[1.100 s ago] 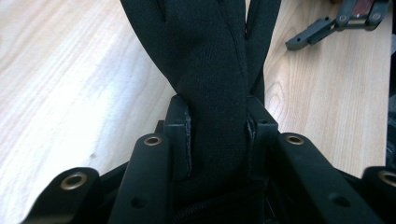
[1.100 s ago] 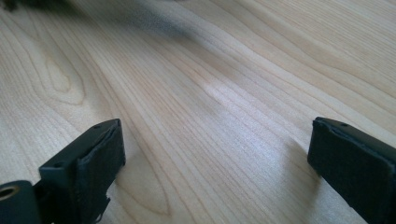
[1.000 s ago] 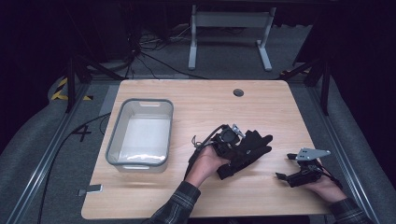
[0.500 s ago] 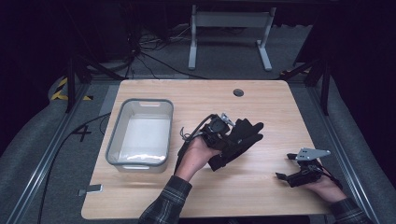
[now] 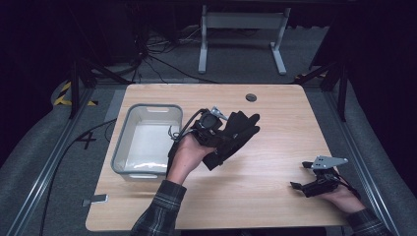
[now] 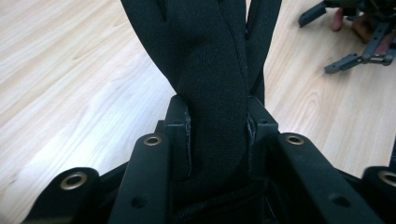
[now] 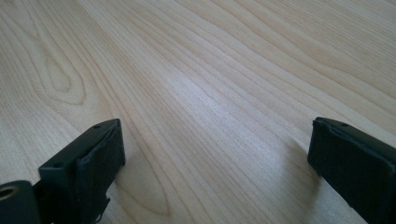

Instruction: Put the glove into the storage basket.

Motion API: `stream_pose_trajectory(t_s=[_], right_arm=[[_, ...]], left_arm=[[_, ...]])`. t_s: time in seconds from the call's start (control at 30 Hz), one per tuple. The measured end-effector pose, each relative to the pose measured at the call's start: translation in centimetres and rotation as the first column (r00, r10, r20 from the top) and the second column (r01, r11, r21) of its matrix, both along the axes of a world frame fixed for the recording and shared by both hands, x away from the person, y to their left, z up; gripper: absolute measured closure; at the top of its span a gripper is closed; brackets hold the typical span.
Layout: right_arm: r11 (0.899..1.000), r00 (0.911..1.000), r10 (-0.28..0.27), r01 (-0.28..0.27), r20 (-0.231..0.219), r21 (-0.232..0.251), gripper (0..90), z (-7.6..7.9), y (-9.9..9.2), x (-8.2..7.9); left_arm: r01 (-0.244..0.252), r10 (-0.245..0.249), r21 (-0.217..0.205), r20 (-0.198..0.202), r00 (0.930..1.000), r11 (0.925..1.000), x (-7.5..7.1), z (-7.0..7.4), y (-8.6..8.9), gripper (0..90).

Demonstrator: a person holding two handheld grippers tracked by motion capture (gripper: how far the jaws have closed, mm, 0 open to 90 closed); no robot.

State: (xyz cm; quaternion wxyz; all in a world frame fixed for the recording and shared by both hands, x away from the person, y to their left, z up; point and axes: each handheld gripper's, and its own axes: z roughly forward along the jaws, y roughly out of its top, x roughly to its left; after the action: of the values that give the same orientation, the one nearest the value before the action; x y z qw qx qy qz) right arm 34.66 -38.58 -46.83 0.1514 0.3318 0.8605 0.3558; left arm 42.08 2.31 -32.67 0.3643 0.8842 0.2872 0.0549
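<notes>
left gripper (image 5: 223, 135) clamps glove (image 5: 236, 132) (aloft) | bin (image 5: 120, 147) just beside

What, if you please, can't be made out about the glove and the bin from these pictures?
- Black glove: its fingertips are cut off by the top edge of the left gripper view; its cuff is hidden between the left tongs.
- Grey bin: in the high view, the pale patch inside is too blurred to identify.

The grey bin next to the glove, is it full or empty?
Empty. The grey bin shows only its pale bare bottom in the high view; the black glove is outside it, pinched by the left gripper.
</notes>
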Motion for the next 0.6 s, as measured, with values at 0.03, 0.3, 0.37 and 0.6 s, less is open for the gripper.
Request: stream_pose_trajectory(t_s=[0.03,0.3,0.37,0.6], right_arm=[[1.0,1.0,0.0,0.0,0.0,0.0,4.5,0.0,0.0,0.0],[1.0,1.0,0.0,0.0,0.0,0.0,4.5,0.0,0.0,0.0],[1.0,1.0,0.0,0.0,0.0,0.0,4.5,0.0,0.0,0.0],[1.0,1.0,0.0,0.0,0.0,0.0,4.5,0.0,0.0,0.0]], left_arm=[[-0.008,0.008,0.0,0.001,1.0,1.0,0.0,0.1,0.4,69.1],[-0.081,0.081,-0.003,0.014,0.9966,0.9967,0.2,1.0,3.8,69.1],[-0.104,0.104,-0.006,0.015,0.9945,0.9946,0.2,1.1,4.7,69.1],[-0.17,0.17,-0.014,0.025,0.9852,0.9854,0.1,1.3,7.7,69.1]])
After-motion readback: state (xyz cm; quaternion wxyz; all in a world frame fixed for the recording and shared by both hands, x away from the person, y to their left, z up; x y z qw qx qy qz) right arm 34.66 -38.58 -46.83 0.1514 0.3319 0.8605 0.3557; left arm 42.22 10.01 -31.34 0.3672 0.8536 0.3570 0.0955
